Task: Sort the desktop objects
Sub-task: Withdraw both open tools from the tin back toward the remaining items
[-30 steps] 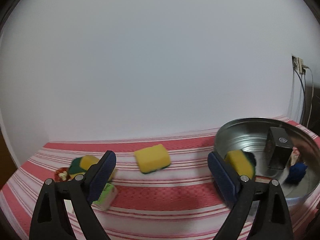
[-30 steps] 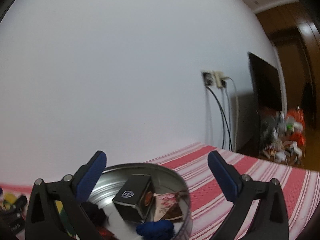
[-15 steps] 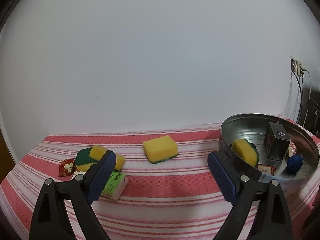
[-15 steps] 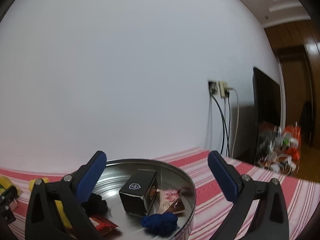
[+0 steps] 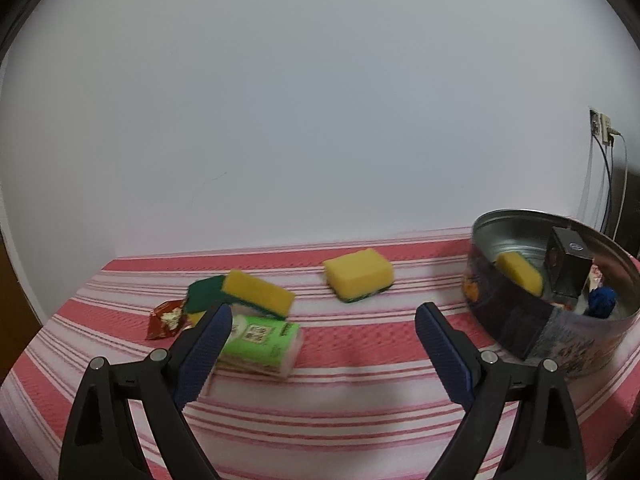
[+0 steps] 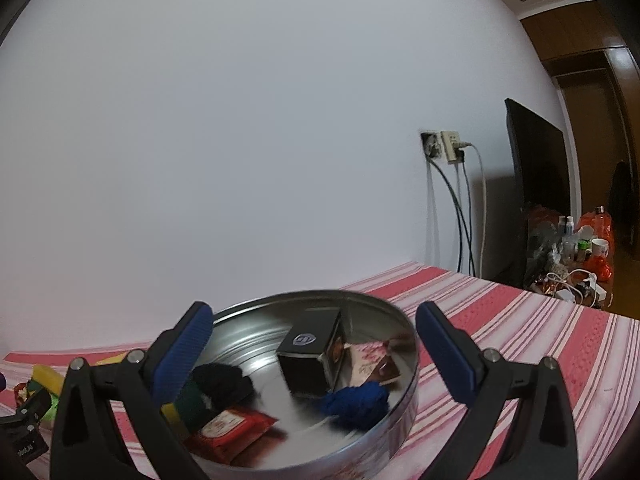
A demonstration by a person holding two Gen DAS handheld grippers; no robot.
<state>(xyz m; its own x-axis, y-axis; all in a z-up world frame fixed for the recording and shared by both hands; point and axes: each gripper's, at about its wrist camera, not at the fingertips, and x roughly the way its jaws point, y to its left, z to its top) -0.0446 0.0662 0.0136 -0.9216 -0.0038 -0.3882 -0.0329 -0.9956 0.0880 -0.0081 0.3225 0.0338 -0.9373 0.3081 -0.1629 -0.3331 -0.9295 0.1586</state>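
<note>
On the red-striped tablecloth lie a yellow sponge (image 5: pixel 359 275), a yellow-green sponge (image 5: pixel 256 293), a green tissue pack (image 5: pixel 260 336) and a red snack packet (image 5: pixel 168 317). A round metal tin (image 5: pixel 520 320) at the right holds a sponge (image 5: pixel 519 273), a black box (image 5: pixel 568 268) and a blue yarn ball (image 5: pixel 601 300). My left gripper (image 5: pixel 322 336) is open and empty above the cloth, its left finger beside the tissue pack. My right gripper (image 6: pixel 314 344) is open and empty over the tin (image 6: pixel 400 412), which holds the black box (image 6: pixel 310 354), blue yarn (image 6: pixel 356 400), black yarn (image 6: pixel 220 382) and a red packet (image 6: pixel 232 428).
A white wall runs close behind the table. A wall socket with hanging cables (image 6: pixel 452 200) is at the right. A dark screen (image 6: pixel 536 168) and a cluttered stand (image 6: pixel 568 252) lie beyond the table's right end.
The left gripper has swung left and lower, so the sponges and tissue pack are closer and the tin has slid right. The right gripper has lowered closer over the tin. Both stayed open.
</note>
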